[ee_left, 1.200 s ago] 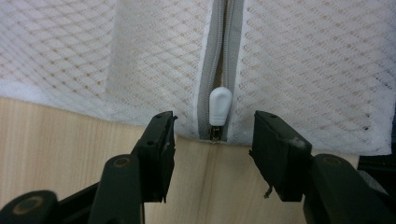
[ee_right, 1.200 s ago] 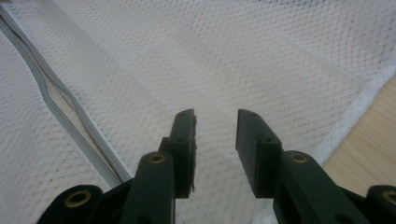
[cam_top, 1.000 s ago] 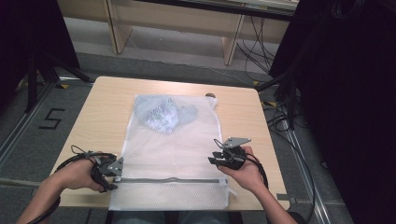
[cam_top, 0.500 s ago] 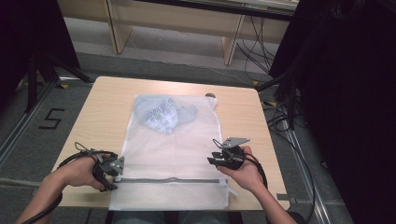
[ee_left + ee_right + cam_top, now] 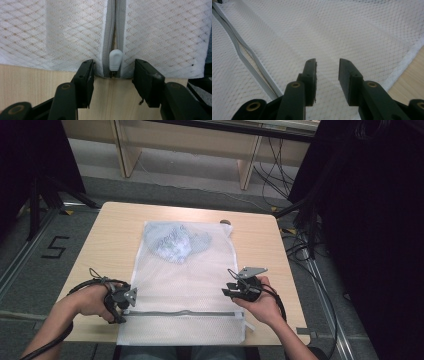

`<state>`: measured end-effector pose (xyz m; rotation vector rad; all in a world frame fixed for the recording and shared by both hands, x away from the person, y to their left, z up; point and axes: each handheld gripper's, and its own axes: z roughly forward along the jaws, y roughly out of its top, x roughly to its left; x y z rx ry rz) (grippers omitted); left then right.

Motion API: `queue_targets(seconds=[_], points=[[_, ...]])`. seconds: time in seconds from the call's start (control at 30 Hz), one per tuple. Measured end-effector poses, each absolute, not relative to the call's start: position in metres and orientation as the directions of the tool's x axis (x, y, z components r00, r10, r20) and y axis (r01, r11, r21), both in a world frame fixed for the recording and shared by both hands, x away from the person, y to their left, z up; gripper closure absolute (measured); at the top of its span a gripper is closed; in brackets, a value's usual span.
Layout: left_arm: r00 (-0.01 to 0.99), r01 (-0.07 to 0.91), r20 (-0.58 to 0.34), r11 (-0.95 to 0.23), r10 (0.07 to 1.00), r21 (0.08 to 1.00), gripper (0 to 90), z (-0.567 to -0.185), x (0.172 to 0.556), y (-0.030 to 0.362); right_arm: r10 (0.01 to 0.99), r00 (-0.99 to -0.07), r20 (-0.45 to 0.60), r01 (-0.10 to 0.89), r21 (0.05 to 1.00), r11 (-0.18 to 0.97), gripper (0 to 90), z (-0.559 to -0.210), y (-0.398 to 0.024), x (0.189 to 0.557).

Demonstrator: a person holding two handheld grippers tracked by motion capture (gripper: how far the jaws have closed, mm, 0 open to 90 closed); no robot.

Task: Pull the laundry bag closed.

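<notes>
White mesh laundry bag (image 5: 187,285) lies flat on my wooden counter (image 5: 115,235); its grey plastic zipper pull (image 5: 115,60) sits between my left tool's (image 5: 113,72) spread jaws, untouched. Right tool (image 5: 327,67), jaws apart, hovers over mesh. Step: grasping the pull. Next: close squarely, then draw it along the zipper.

The one sign that can be read is a large black numeral "5" (image 5: 56,247), marked on the grey floor (image 5: 30,270) to the left of the table (image 5: 115,227) in the high view. It stands alone there, with no other words or figures beside it. Nothing readable shows on the white mesh bag (image 5: 200,275), on its grey zipper (image 5: 110,37) or white zipper pull (image 5: 115,59), or on the table top.
</notes>
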<state>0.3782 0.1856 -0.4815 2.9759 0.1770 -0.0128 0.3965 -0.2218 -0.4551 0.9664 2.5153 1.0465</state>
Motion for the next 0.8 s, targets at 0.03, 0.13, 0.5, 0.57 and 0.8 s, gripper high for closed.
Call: queue_targets(seconds=[0.03, 0.13, 0.5, 0.57, 0.8], points=[[0.993, 0.119, -0.017, -0.980, 0.118, 0.160, 50.7, -0.482, 0.378, 0.185, 0.663, -0.748, 0.028, 0.486, 0.703, 0.519, 68.2, -0.455, -0.222, 0.396], [0.992, 0.124, -0.017, -0.980, 0.123, 0.156, 50.9, -0.482, 0.377, 0.185, 0.662, -0.749, 0.021, 0.479, 0.708, 0.519, 68.2, -0.455, -0.222, 0.396], [0.990, 0.138, -0.024, -0.978, 0.136, 0.158, 59.8, -0.481, 0.376, 0.184, 0.662, -0.749, 0.028, 0.481, 0.710, 0.515, 68.2, -0.454, -0.220, 0.396], [0.990, 0.138, -0.024, -0.977, 0.136, 0.164, 65.0, -0.480, 0.376, 0.185, 0.659, -0.751, 0.041, 0.492, 0.700, 0.517, 68.2, -0.453, -0.219, 0.395], [0.989, 0.144, -0.017, -0.971, 0.144, 0.190, 66.9, -0.481, 0.373, 0.188, 0.644, -0.765, 0.025, 0.459, 0.722, 0.518, 68.2, -0.454, -0.212, 0.396]])
